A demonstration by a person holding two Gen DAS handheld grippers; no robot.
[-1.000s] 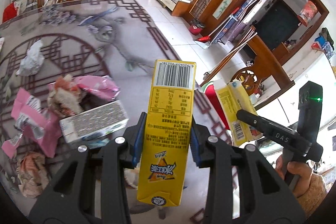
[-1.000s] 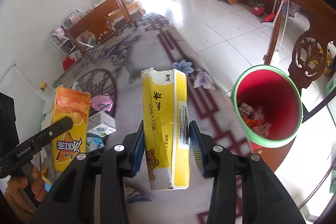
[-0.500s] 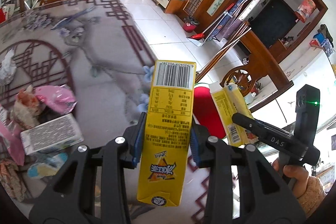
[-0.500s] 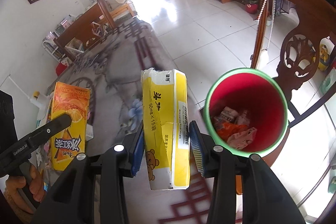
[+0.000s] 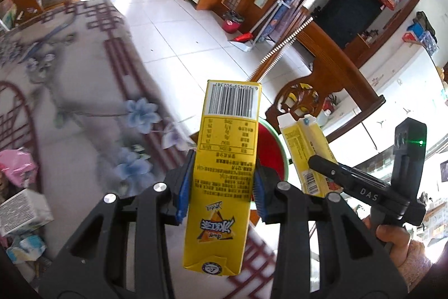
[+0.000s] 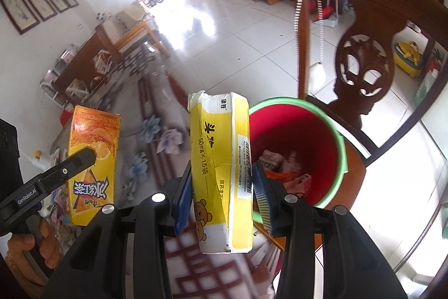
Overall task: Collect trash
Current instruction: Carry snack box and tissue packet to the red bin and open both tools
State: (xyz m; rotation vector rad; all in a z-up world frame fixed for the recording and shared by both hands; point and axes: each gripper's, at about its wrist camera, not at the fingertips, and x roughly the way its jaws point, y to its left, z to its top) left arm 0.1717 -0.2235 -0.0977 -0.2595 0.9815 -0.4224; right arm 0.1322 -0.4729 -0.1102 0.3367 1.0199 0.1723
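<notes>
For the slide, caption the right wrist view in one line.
Right gripper clamps a torn yellow medicine box beside the red bin holding wrappers; left gripper carries a drink carton.

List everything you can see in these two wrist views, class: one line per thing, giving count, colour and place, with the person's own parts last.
drink carton: one, yellow-orange, held in the left gripper.
medicine box: one, yellow and white, torn top, held in the right gripper.
bin: one, red inside with green rim, on a chair seat beside the table; wrappers inside.
tablecloth: one, grey with maroon lattice and blue flowers, on the table.
trash pile: several pieces, pink and white, at the left of the table.
wooden chair: one, dark brown, behind the bin.
left gripper: black, blue fingers.
right gripper: black, blue fingers.
</notes>
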